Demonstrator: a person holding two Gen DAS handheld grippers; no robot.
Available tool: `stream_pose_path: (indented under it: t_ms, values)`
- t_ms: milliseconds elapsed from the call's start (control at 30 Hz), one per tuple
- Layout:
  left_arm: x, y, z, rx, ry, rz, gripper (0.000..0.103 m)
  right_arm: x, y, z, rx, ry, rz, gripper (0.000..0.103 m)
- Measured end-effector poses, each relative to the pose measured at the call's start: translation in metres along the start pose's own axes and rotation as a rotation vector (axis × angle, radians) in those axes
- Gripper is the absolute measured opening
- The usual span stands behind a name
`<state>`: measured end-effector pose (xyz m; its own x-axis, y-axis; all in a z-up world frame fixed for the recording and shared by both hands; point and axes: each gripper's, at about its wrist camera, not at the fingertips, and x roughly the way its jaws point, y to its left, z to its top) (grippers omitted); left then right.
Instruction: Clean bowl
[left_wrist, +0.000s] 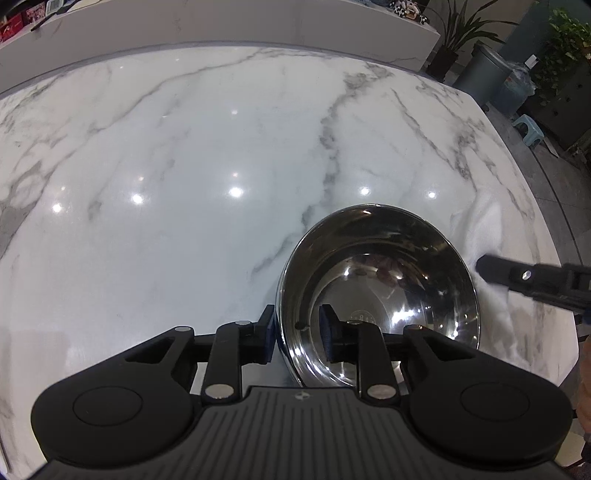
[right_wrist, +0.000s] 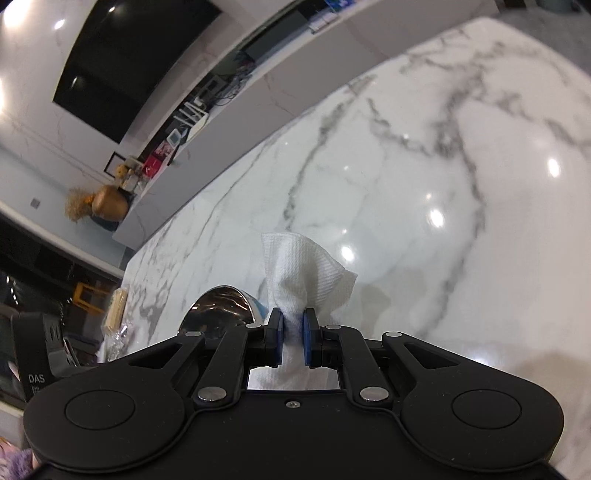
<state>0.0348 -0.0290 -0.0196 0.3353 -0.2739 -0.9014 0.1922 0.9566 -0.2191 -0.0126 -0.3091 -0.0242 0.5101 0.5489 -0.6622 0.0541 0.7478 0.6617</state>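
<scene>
Left wrist: round polished steel bowl (left_wrist: 380, 295) sits on glossy white marble table (left_wrist: 184, 166), tilted, opening facing the camera. Left gripper (left_wrist: 297, 334) clamps its near-left rim, one blue pad outside the wall, one inside. Right gripper (left_wrist: 487, 269) comes in from the right at the bowl's right edge, on a white cloth (left_wrist: 484, 225).

Right wrist: right gripper (right_wrist: 293, 338) pinches a bunched, waffle-textured white cloth (right_wrist: 306, 266), which fans out beyond the pads. Bowl (right_wrist: 221, 306) lies just left of the fingers.
</scene>
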Motion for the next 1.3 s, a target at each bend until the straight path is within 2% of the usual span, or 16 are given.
stream_pose_path:
  t_ms: [300, 467, 533, 600, 667, 900, 1067, 1167, 1300]
  values:
    - [0.004, -0.004, -0.002, 0.005, 0.004, 0.028, 0.017, 0.028, -0.004, -0.014, 0.055, 0.072, -0.074, 0.01]
    - [0.005, 0.0, -0.002, -0.015, 0.016, 0.008, 0.018, 0.035, -0.009, -0.017, 0.093, 0.096, -0.076, 0.01]
    - [0.008, 0.004, -0.003, -0.045, 0.051, -0.02, 0.025, 0.035, -0.011, -0.017, 0.108, 0.097, -0.069, 0.01]
    - [0.011, 0.005, -0.005, -0.06, 0.078, -0.039, 0.037, 0.034, -0.013, -0.018, 0.121, 0.098, -0.064, 0.01]
    - [0.013, 0.006, -0.006, -0.065, 0.099, -0.052, 0.038, 0.034, -0.014, -0.018, 0.125, 0.099, -0.063, 0.01]
    - [0.01, 0.004, -0.008, -0.048, 0.099, -0.064, 0.027, 0.032, -0.013, -0.016, 0.137, 0.098, -0.065, 0.01]
    - [0.006, 0.009, -0.004, -0.06, 0.063, -0.048, 0.017, 0.015, -0.017, -0.009, 0.17, 0.037, -0.013, 0.01]
    - [0.006, 0.01, -0.002, -0.064, 0.051, -0.04, 0.017, 0.006, -0.019, -0.006, 0.191, 0.003, 0.046, 0.01]
    - [0.009, 0.009, -0.002, -0.072, 0.068, -0.053, 0.017, 0.006, -0.022, -0.005, 0.212, 0.004, 0.068, 0.01]
